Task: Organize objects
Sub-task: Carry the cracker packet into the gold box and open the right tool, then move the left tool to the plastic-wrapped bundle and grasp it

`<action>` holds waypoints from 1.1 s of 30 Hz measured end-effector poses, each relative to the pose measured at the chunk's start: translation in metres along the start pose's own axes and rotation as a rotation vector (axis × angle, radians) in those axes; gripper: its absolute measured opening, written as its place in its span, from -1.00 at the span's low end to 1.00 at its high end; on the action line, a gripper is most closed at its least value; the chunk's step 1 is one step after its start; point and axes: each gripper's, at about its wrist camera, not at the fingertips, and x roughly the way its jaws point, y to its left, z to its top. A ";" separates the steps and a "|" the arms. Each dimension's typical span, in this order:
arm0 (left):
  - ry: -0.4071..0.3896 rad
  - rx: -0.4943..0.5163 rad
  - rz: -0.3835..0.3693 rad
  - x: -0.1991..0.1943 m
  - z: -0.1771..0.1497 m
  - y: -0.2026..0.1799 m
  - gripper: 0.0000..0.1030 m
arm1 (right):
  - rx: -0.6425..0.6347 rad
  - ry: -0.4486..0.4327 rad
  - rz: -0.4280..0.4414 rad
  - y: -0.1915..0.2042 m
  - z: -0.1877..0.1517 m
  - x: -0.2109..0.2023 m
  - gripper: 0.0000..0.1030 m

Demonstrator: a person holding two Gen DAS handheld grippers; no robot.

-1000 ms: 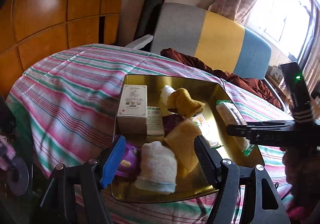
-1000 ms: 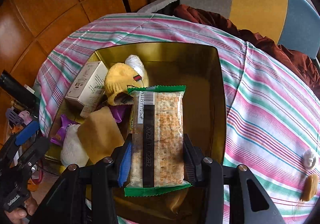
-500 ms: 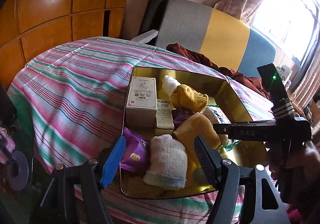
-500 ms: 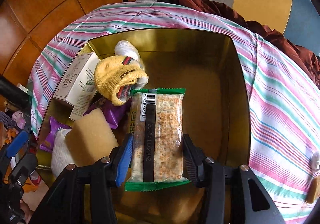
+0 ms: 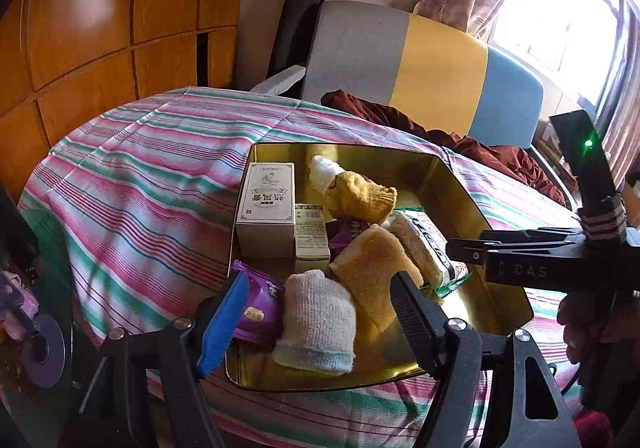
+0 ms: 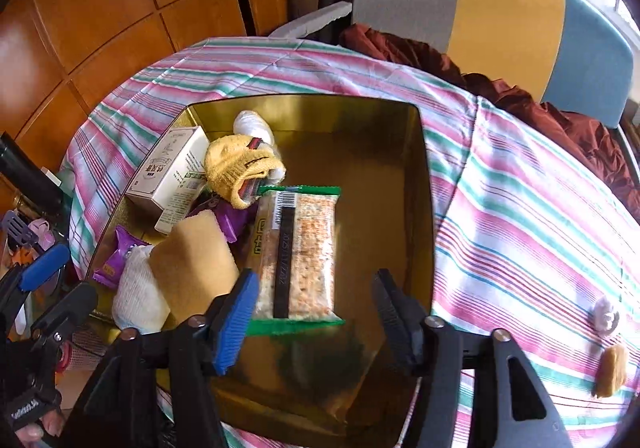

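The right gripper (image 6: 312, 312) is opening over the gold tin tray (image 6: 426, 208), and the cracker packet (image 6: 298, 252) is lying flat on the tray floor between the jaws, apparently free of both pads — released, by the look of it. To finish this step well, the jaws should probably be spreading clear of the packet's green end seal before lifting straight up, so that the wrapper is not dragged along.

The left gripper (image 5: 316, 316) is hovering unclenched at the tray's near edge, holding nothing; a rolled white sock (image 5: 318, 322) is sitting just beyond its fingers.

The tray's left half is crowding up: a white carton (image 6: 170, 172), a yellow knitted sock (image 6: 236, 168), purple snack wrappers (image 6: 116, 252) and a tan sponge (image 6: 194, 264), which is leaning just beside the packet. The right half is bare. Two small pieces — one white (image 6: 606, 314), one tan (image 6: 612, 370) — are lying out on the striped tablecloth (image 6: 520, 208), well apart from the tray and likely waiting their turn.
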 end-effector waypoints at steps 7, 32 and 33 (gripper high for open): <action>-0.008 0.041 0.002 -0.005 0.001 -0.014 0.46 | 0.037 -0.052 -0.031 -0.027 -0.018 -0.025 0.62; -0.009 0.318 -0.136 0.000 0.012 -0.131 0.60 | 0.582 -0.141 -0.437 -0.297 -0.105 -0.114 0.63; -0.009 0.332 -0.144 0.000 0.012 -0.138 0.60 | 0.626 -0.151 -0.454 -0.309 -0.112 -0.117 0.63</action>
